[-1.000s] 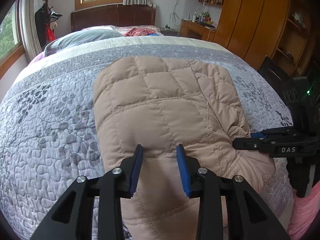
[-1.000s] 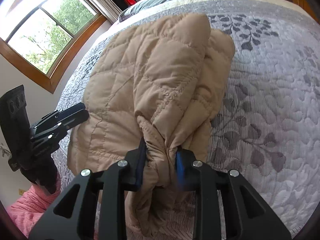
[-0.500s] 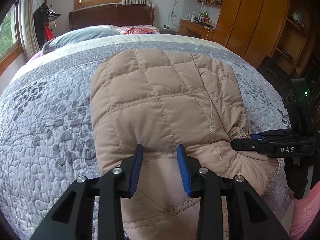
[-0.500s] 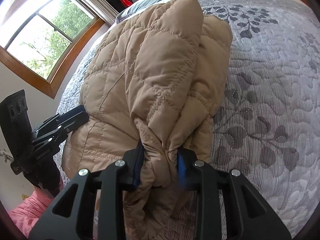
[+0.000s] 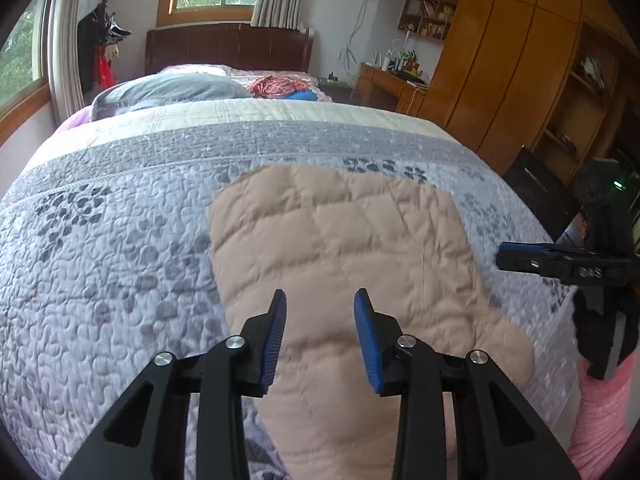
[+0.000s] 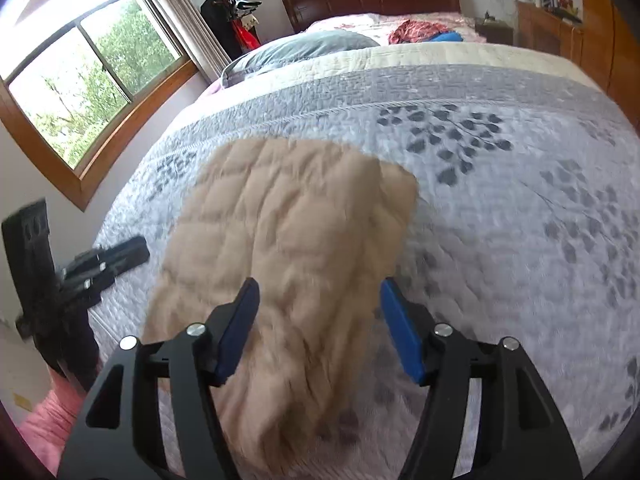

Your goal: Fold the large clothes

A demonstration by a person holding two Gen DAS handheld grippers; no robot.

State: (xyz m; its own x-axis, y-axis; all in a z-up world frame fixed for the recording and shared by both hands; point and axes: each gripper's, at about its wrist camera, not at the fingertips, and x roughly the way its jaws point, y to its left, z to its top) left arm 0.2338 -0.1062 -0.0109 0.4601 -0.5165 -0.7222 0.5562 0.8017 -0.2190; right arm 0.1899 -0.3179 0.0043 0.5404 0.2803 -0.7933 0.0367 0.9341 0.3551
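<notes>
A tan quilted jacket [image 5: 340, 256] lies folded into a long block on the grey floral bedspread [image 5: 100, 260]; it also shows in the right wrist view [image 6: 288, 240]. My left gripper [image 5: 320, 300] is open and empty, raised above the jacket's near end. My right gripper [image 6: 318, 292] is wide open and empty, above the jacket's near right side. The right gripper shows at the right edge of the left wrist view [image 5: 560, 262]. The left gripper shows at the left of the right wrist view [image 6: 104, 264].
Pillows [image 5: 168, 88] and a heap of red and blue clothes [image 5: 284, 88] lie at the bed's head by the dark headboard [image 5: 228, 48]. Wooden wardrobes [image 5: 500, 72] stand on the right. A window [image 6: 80, 80] and a coat stand [image 6: 232, 12] are on the left.
My right gripper has opened and let go of the jacket's bunched edge. Both grippers have lifted and pulled back. The jacket now lies flat on the bed.
</notes>
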